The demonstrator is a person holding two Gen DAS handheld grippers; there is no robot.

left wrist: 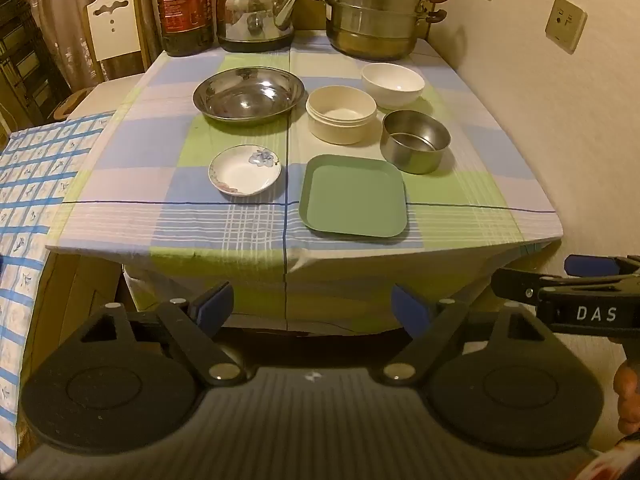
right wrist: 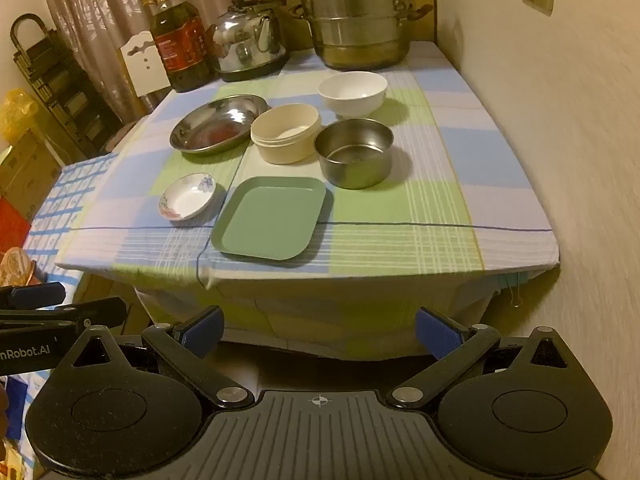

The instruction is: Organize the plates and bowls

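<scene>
On the checked tablecloth lie a green square plate [left wrist: 355, 196] [right wrist: 272, 218], a small flowered dish [left wrist: 244, 169] [right wrist: 187, 196], a wide steel plate [left wrist: 248, 94] [right wrist: 218, 124], a cream tub [left wrist: 341, 114] [right wrist: 286, 132], a steel bowl [left wrist: 416, 140] [right wrist: 354, 152] and a white bowl [left wrist: 393, 84] [right wrist: 353, 93]. My left gripper [left wrist: 312, 307] hangs open in front of the table's near edge, nothing between its blue pads. My right gripper [right wrist: 319, 330] is likewise open and empty, short of the table. Each gripper shows at the edge of the other's view.
At the table's back stand an oil bottle [left wrist: 184, 8], a steel kettle [left wrist: 256, 12] and a stacked steamer pot [left wrist: 374, 12]. A wall [left wrist: 560, 120] borders the right side. A blue-checked cloth [left wrist: 36, 184] covers a lower surface at the left, with a chair [left wrist: 114, 28] behind.
</scene>
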